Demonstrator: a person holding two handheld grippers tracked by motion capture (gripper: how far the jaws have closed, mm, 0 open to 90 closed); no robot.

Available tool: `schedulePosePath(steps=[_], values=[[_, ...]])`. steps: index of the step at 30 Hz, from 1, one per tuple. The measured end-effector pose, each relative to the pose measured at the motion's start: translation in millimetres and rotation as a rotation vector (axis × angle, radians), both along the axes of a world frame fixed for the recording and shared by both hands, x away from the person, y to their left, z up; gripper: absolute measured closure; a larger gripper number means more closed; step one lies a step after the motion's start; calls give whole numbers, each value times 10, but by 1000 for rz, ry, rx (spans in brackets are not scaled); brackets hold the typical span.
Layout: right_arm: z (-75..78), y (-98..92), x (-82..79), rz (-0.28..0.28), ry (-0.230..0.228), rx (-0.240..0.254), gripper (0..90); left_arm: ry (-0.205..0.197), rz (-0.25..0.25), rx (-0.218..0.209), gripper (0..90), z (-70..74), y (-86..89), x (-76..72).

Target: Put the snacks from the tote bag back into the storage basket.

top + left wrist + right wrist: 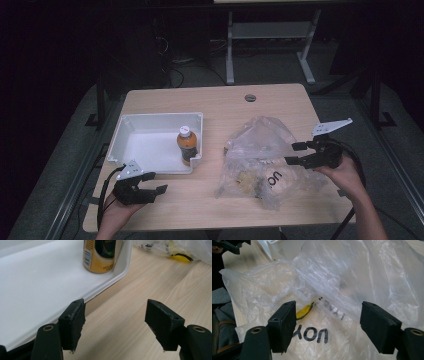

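Faintly, "LOY" on plastic bag [317,335]

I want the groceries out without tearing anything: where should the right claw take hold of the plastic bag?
Probably the raised, crumpled upper fold of the plastic bag, approached from the right, where the open right claw already faces it. That loose film stands clear of the contents and should pinch easily.

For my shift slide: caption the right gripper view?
Open right tongs poised at a crumpled clear plastic bag with black lettering, nothing gripped yet.
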State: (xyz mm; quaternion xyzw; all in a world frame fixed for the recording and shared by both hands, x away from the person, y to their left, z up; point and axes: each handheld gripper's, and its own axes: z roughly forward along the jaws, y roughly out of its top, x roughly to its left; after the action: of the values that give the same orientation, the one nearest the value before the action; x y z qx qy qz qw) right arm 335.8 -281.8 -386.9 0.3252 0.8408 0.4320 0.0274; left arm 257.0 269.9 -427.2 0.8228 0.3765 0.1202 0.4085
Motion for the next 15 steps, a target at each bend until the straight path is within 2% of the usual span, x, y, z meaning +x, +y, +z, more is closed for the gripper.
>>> schedulePosePath(steps=[15], values=[[-172,-103,-236,-3,0,26,284,4,0,-1,316,-8,4,-2]])
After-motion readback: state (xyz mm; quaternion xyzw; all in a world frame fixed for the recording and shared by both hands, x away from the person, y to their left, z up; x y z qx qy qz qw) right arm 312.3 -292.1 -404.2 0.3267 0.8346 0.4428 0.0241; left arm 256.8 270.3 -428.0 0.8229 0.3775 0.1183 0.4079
